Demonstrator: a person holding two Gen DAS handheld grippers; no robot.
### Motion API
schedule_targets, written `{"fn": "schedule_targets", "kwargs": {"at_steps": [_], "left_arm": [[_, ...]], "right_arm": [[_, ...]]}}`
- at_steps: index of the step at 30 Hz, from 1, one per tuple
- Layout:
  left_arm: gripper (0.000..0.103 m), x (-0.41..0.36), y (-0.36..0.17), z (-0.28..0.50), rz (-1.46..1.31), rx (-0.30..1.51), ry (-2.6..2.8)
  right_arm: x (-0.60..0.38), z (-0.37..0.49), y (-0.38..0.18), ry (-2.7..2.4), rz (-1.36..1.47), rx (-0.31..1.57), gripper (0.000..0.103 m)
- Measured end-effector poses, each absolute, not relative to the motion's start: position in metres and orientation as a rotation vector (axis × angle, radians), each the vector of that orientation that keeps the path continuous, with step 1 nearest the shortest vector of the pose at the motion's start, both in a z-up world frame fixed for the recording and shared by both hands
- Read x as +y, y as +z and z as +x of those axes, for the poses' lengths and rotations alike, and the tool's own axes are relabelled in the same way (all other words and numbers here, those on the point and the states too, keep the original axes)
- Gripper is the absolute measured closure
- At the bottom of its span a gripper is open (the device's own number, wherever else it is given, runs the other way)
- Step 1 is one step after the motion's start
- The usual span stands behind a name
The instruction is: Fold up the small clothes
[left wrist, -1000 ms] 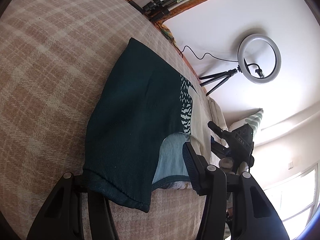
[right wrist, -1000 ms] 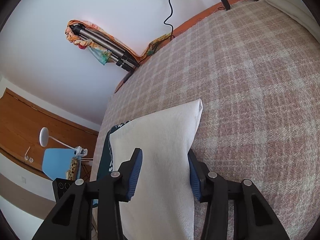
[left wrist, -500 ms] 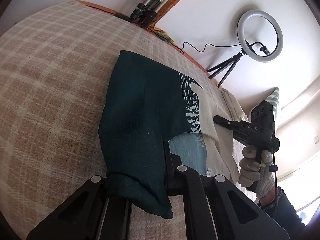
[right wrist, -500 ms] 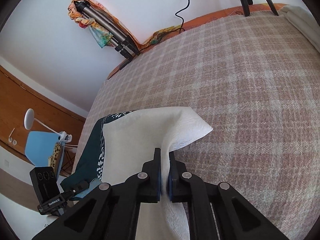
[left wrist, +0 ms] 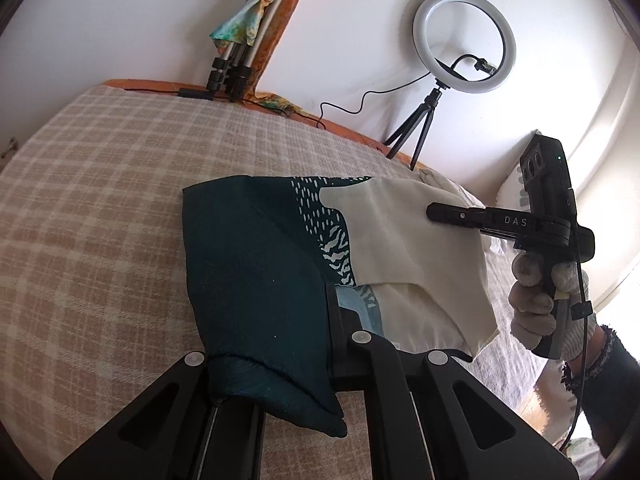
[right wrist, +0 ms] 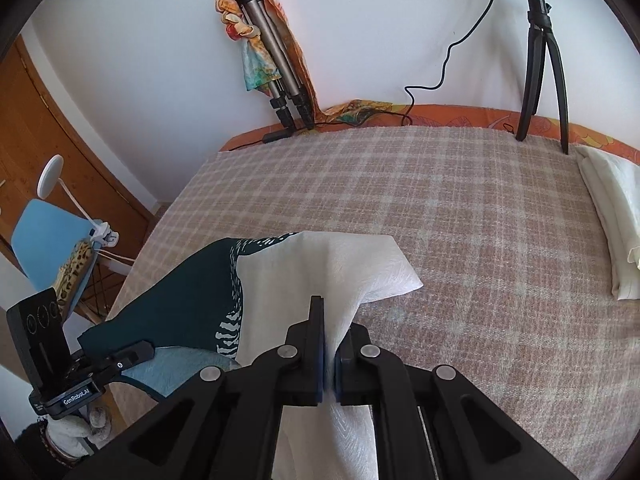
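A small garment, dark teal (left wrist: 248,264) on one half and cream (left wrist: 404,248) on the other, is lifted off the checked bedspread (left wrist: 92,208). My left gripper (left wrist: 320,340) is shut on the teal hem, which bunches over its fingers. My right gripper (right wrist: 329,356) is shut on the cream edge (right wrist: 320,276), the cloth rising in a peak between its jaws. In the left wrist view the right gripper (left wrist: 436,213) shows from the side, held by a gloved hand (left wrist: 540,312). The right wrist view catches the left gripper (right wrist: 138,354) at the lower left.
A ring light on a tripod (left wrist: 464,40) and a folded tripod draped with a colourful scarf (right wrist: 260,52) stand at the far wall. Folded cream cloth (right wrist: 612,216) lies at the bed's right side. A blue chair (right wrist: 44,248) stands beyond the left edge.
Both grippers went from open to shut on the garment's near edge, then rose and rolled upright, lifting that edge off the bedspread.
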State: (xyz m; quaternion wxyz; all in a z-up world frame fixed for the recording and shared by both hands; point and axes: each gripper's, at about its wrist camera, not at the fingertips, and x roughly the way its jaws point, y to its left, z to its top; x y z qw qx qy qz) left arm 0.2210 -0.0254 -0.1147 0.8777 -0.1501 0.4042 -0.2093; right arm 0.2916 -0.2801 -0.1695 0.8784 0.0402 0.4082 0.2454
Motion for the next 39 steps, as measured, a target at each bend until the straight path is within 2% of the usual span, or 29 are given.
{"fn": "schedule_targets", "kwargs": {"at_steps": [17,39], "left_arm": [[0.099,-0.091,-0.074,0.215,-0.204,0.751,-0.564],[0.099,-0.255,-0.032,0.290,-0.103,0.691,-0.734]], "right_arm": [[-0.314,0.246,-0.107,0.446,-0.015,0.737,0.103],[-0.476,0.264,-0.070,0.260,0.059,0.649,0.103]]}}
